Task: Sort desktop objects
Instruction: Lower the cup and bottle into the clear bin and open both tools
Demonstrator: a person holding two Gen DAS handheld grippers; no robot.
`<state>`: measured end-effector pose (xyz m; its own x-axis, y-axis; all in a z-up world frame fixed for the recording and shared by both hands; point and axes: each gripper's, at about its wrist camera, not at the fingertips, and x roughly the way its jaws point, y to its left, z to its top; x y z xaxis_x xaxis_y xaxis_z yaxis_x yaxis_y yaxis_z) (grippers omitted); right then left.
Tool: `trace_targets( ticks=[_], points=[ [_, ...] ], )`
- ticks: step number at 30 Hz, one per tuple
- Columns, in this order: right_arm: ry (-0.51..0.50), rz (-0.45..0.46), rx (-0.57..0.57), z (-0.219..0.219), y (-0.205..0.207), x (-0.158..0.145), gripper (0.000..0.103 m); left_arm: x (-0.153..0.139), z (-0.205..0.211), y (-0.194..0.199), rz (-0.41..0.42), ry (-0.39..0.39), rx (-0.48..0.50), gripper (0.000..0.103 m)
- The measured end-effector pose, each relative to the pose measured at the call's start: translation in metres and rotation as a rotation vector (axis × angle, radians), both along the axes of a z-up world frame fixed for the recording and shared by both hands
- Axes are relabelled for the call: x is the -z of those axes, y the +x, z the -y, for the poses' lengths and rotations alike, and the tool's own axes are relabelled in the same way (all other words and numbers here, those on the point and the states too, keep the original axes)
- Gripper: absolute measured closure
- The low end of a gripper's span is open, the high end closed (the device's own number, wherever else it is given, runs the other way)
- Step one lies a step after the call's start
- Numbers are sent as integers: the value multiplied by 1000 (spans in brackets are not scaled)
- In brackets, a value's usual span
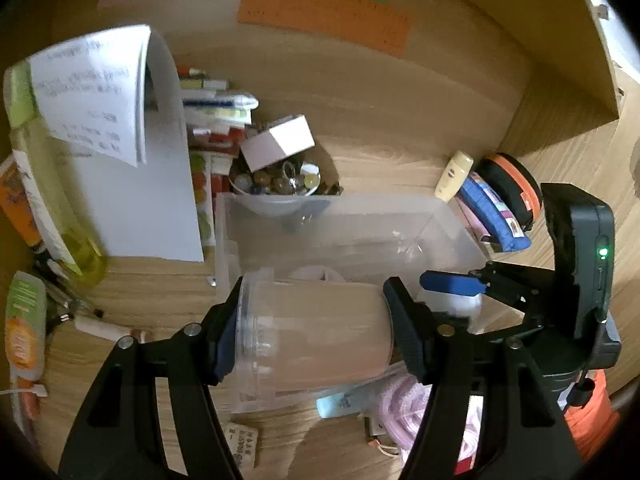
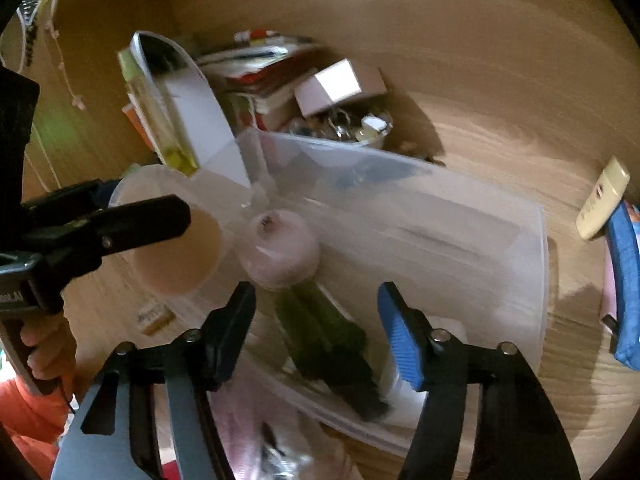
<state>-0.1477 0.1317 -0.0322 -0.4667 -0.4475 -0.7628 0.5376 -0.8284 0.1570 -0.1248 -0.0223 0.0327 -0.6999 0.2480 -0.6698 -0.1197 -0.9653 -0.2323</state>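
Here the clear cup (image 1: 316,336) sits clamped sideways between the left jaws.

Orange paper strip (image 1: 324,10), blue pouch (image 1: 494,212), cream tube (image 1: 454,176), clear bin (image 1: 340,224), blue-padded black tool (image 2: 316,332)

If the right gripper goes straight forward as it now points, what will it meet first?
Probably the dark green bottle with the round pale pink cap, lying in the clear plastic bin between the open right gripper fingers; depth is blurred.
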Motion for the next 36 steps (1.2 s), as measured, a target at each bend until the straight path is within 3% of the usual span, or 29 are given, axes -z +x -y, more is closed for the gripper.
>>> trace_targets(
  ticks=[6, 14, 16, 20, 24, 28, 36],
  points=[
    [28, -7, 29, -5, 0, 0, 47, 19, -3, -13, 68, 5, 15, 38],
    [82, -57, 36, -4, 11, -7, 44, 23, -13, -12, 68, -55, 16, 38],
    [92, -70, 42, -5, 14, -9, 42, 20, -12, -10, 56, -51, 19, 38],
    [101, -98, 69, -9, 23, -14, 28, 8, -12, 1, 14, -77, 12, 38],
    [111, -120, 85, -14, 34, -20, 28, 0, -10, 12, -11, -100, -1, 36],
    [110, -147, 103, -21, 48, -28, 21, -9, -8, 28, -46, -126, -18, 29],
    [61, -198, 132, -43, 84, -47, 20, -19, 9, 60, -69, -159, -45, 29]
  ],
)
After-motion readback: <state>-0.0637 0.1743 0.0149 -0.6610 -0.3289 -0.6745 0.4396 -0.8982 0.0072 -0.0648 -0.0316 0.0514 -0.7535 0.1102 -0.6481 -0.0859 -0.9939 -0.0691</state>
